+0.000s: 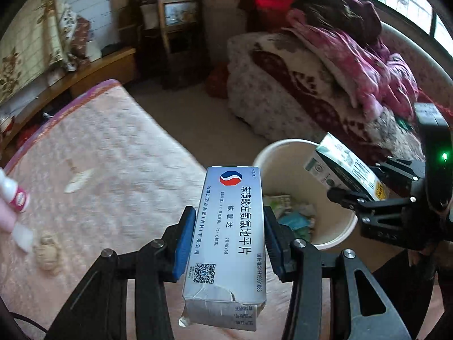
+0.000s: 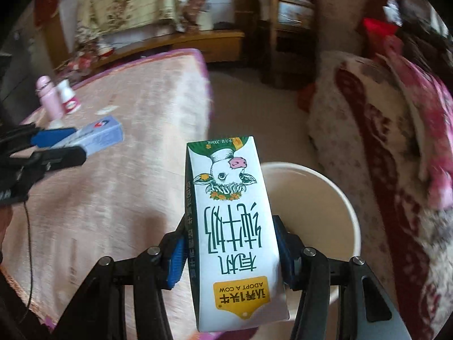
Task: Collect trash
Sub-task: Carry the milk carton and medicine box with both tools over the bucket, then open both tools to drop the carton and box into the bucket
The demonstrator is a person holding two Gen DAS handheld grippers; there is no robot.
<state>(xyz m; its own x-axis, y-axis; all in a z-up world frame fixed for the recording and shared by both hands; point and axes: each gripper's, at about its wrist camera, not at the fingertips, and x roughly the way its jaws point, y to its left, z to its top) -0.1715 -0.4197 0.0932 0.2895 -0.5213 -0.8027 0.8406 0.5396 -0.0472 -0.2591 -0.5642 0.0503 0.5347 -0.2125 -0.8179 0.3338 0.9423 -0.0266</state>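
My left gripper (image 1: 230, 240) is shut on a blue-white medicine box (image 1: 230, 226), held over the pink bed next to a white bin (image 1: 304, 198); it also shows in the right wrist view (image 2: 56, 144) with the medicine box (image 2: 96, 136). My right gripper (image 2: 230, 252) is shut on a white milk carton (image 2: 229, 221) with a cow picture, held at the rim of the bin (image 2: 320, 206). In the left wrist view the right gripper (image 1: 354, 195) holds the carton (image 1: 339, 167) over the bin's opening. The bin holds several scraps of trash (image 1: 291, 212).
A pink bed (image 1: 99, 170) lies left of the bin. On it are a pink bottle (image 2: 49, 99), a small white bottle (image 2: 68, 96), a crumpled tissue (image 1: 48, 252) and a paper scrap (image 1: 78, 181). A sofa (image 1: 297, 85) piled with blankets stands to the right, shelves behind.
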